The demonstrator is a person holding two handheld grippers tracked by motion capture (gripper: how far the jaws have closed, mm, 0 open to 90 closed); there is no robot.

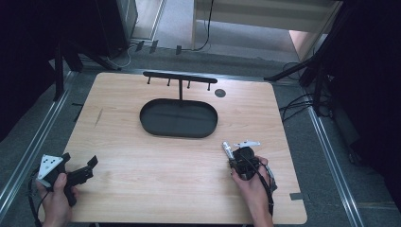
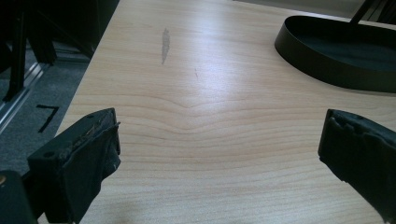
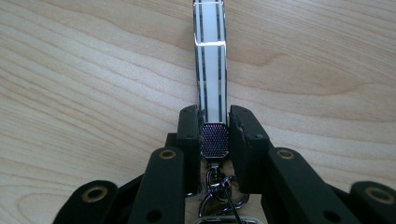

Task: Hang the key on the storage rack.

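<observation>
Right tongs (image 3: 216, 135) clamped on striped strap keychain with metal clasp (image 3: 211, 70); left tongs (image 2: 219, 154) apart, idle. Next, probably: carrying to black hook stand (image 1: 179, 79) ahead.

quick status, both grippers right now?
Left gripper: open, jaws wide apart, nothing between them, above the light wooden table.
Right gripper: shut on the striped strap keychain with metal clasp.
</observation>
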